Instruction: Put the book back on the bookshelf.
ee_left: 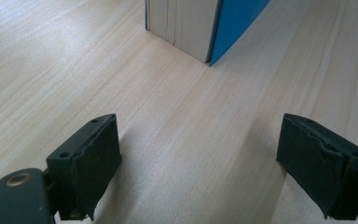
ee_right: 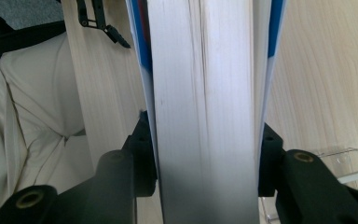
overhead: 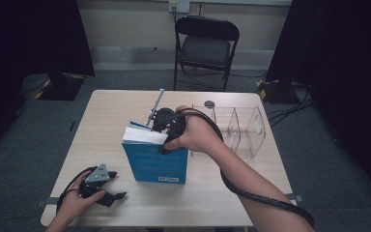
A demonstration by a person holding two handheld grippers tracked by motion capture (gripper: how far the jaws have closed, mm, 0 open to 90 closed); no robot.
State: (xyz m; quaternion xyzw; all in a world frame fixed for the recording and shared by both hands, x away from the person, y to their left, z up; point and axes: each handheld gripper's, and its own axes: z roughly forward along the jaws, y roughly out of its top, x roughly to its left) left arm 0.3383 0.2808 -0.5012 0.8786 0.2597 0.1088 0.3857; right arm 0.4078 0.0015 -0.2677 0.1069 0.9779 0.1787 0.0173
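My right gripper (overhead: 166,126) squeezes the top of the blue book (overhead: 157,162) from both sides, so the book stands up on the wooden table (overhead: 106,108) and can't flop over. Just beside it waits a clear plastic rack (overhead: 244,130). My left gripper (overhead: 104,186) rests low near the book, jaws wide apart, holding nothing.

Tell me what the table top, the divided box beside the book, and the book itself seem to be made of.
Table top: pale wood or wood-look laminate, matte; a fine straight grain shows in the left gripper view.
Divided box: clear hard plastic, probably acrylic; the table shows through its walls and the edges glint.
Book: paper pages with a smooth blue cover, likely coated card; the white page block shows between the right gripper's jaws.
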